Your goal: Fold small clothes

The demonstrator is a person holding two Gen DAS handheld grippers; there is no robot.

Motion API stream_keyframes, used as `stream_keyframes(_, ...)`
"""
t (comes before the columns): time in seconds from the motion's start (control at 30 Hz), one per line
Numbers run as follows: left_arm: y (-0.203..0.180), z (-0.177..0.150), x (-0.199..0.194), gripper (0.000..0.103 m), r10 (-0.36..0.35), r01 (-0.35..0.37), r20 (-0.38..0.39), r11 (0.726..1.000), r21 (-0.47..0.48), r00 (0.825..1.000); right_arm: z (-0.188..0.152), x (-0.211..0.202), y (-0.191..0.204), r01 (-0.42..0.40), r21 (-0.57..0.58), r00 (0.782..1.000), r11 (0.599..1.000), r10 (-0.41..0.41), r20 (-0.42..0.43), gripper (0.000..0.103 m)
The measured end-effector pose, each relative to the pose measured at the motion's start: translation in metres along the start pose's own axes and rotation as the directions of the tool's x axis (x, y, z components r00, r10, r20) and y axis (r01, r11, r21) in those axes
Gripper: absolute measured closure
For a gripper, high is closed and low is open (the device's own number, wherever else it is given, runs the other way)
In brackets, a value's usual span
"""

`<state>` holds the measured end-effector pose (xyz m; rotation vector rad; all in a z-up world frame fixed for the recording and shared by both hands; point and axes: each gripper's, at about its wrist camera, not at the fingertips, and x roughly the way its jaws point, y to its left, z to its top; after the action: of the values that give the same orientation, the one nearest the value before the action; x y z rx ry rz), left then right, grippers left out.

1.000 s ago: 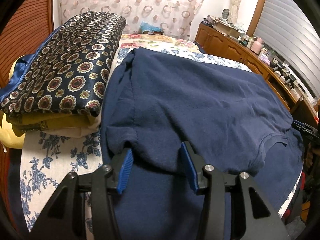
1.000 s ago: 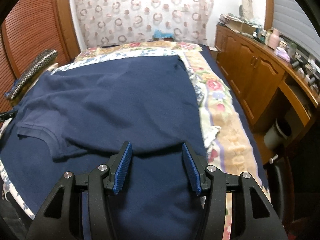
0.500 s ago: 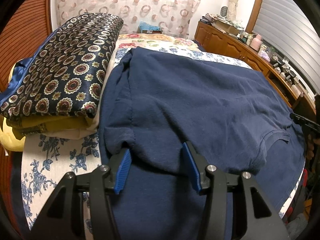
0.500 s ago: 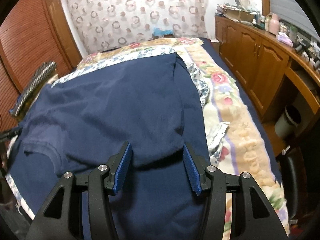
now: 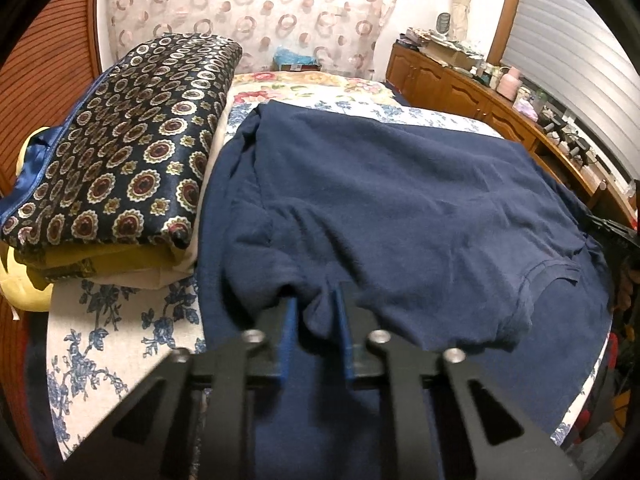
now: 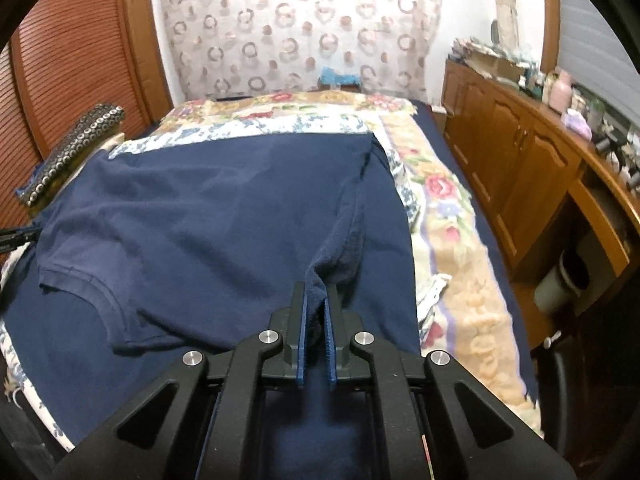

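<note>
Both hand-held grippers, left (image 5: 314, 304) and right (image 6: 316, 296), just closed, pinching navy shirt (image 5: 400, 200); only left view shows patterned cushion (image 5: 120, 152) fully.

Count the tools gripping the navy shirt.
2. The left tool pinches the navy cotton shirt at its near left fold; the right tool pinches its near right fold.

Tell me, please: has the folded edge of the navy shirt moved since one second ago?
Yes. Both grippers' jaws have just closed, and the navy shirt edge bunches between the right gripper pads, lifted off the flowered bedspread.
</note>
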<state>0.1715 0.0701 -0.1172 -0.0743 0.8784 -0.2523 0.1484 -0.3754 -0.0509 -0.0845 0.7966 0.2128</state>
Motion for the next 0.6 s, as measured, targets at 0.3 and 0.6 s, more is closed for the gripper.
stream_keyframes(0.3, -0.004, -0.005, -0.057, 0.097, -0.067, 0.065, 0.161, 0.998, 0.019, 0.985, 0.014, -0.046, 0.003, 0.025, -0.013, 0.987, 1.000, -0.023, 0.157, 0.099)
stream_keyframes(0.6, -0.002, -0.019, -0.108, 0.097, -0.094, 0.088, 0.240, 0.995, 0.036, 0.966, 0.016, -0.089, 0.003, 0.036, -0.028, 0.976, 0.999, -0.030, 0.215, 0.100)
